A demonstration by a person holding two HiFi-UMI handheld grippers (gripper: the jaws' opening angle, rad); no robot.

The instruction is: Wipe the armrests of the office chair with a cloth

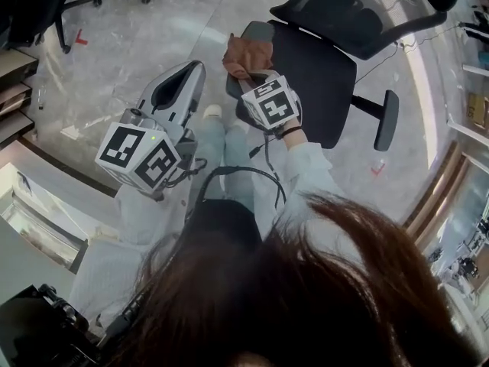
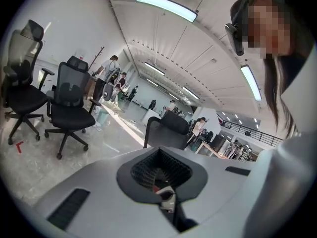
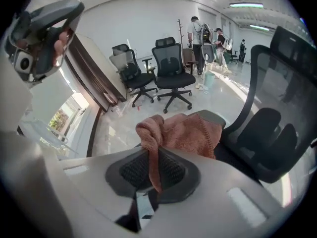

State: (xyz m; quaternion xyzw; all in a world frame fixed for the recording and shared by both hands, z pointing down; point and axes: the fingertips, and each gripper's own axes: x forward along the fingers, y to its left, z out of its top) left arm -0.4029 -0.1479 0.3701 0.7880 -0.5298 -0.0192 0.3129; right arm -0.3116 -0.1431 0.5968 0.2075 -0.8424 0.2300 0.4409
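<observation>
Your right tongs (image 3: 154, 171) are pinching a fold of the pinkish-orange cloth (image 3: 184, 132), and the rest of it is bunching just ahead of the tips on the grey armrest (image 3: 221, 118) of the black office chair (image 1: 325, 75). Your left tongs (image 2: 161, 171) are pressing together on nothing, well apart over the floor (image 1: 145, 37)

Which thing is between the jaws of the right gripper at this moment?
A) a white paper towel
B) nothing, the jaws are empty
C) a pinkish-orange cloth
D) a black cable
C: in the right gripper view the right gripper is shut on a fold of the pinkish-orange cloth, and the rest of the cloth lies on the office chair's grey armrest.
</observation>
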